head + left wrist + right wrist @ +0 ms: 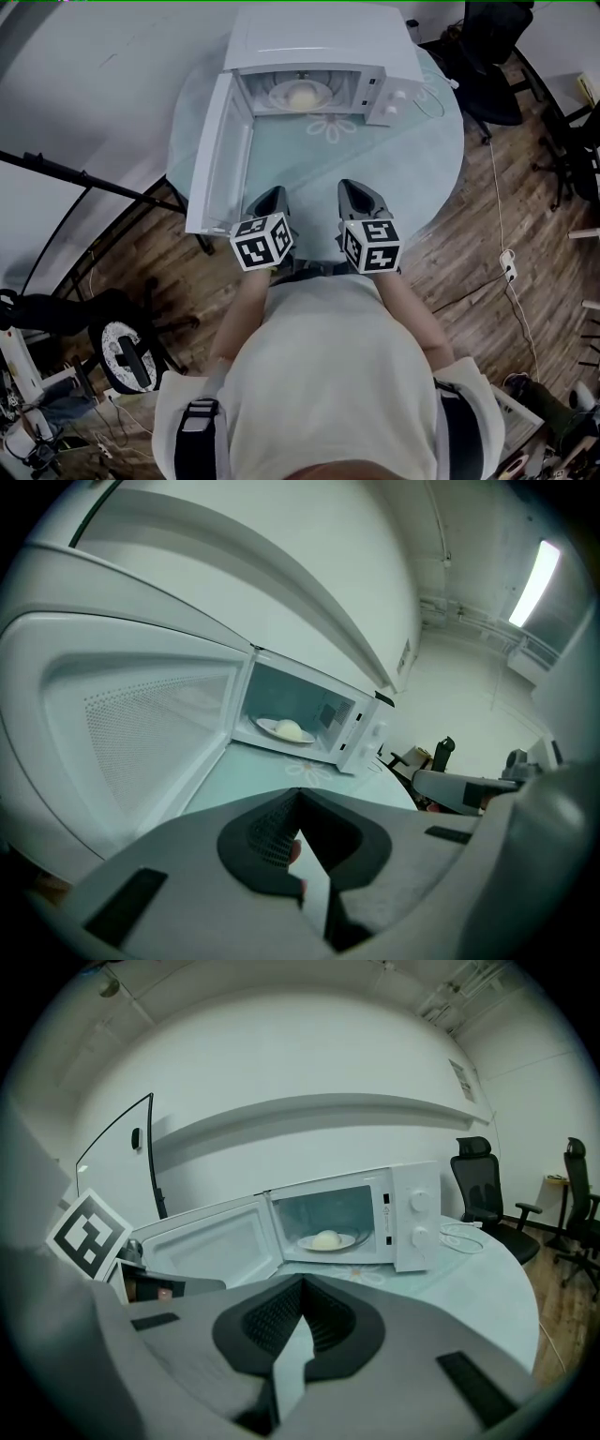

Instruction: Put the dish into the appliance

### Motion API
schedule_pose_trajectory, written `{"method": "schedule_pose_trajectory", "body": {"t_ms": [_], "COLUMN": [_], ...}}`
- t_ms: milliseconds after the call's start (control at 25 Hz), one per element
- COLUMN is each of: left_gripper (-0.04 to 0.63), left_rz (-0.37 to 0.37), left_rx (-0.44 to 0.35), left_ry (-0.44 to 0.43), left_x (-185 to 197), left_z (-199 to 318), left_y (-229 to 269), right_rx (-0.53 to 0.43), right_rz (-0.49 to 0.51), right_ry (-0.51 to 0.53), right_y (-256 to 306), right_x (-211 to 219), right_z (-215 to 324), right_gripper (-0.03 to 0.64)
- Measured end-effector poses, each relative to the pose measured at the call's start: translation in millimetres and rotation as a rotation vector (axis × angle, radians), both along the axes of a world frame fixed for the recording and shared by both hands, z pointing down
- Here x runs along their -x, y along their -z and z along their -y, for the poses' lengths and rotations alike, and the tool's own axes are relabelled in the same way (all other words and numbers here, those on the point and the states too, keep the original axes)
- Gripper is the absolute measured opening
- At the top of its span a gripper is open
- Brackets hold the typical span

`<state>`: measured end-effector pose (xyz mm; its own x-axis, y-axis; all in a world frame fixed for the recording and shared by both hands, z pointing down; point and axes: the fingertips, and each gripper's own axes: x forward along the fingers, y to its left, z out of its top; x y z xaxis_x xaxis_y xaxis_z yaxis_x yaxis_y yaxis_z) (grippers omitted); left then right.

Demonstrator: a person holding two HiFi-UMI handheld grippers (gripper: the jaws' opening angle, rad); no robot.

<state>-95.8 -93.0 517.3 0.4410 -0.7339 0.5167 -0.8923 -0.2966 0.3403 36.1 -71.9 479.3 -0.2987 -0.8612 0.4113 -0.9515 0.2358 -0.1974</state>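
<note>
Holding the left gripper (270, 199) and the right gripper (360, 192) closed and empty before the open microwave (323, 42), with the dish (302, 95) already inside.

We hold the two grippers side by side over the near part of the round glass table (412, 178). On each one the two fingers are pressed together and nothing is between them. The white microwave stands well ahead of the fingertips. Its door (220, 155) is swung open toward us and ends just to the left of the left fingers. The dish, a plate with a pale round piece of food on it, sits in the cavity, straight beyond the fingers and well apart from them. A flower print (330, 127) on the table lies between the fingertips and the microwave.
</note>
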Motion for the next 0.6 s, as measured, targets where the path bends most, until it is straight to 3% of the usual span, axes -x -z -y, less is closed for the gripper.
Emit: {"method": "schedule_pose_trajectory", "body": {"t_ms": [600], "left_gripper": [0.009], "left_rz": [-0.013], "left_rx": [0.018], "left_ry": [-0.046], "left_x": [-6.9], "left_z": [-12.4], "left_y": [-1.3], "right_rx": [-0.004], "right_rz": [0.001], "right_ry": [0.005], "right_y": [1.5], "right_x": [5.0], "right_z": [-18.9], "right_gripper": [0.005]}}
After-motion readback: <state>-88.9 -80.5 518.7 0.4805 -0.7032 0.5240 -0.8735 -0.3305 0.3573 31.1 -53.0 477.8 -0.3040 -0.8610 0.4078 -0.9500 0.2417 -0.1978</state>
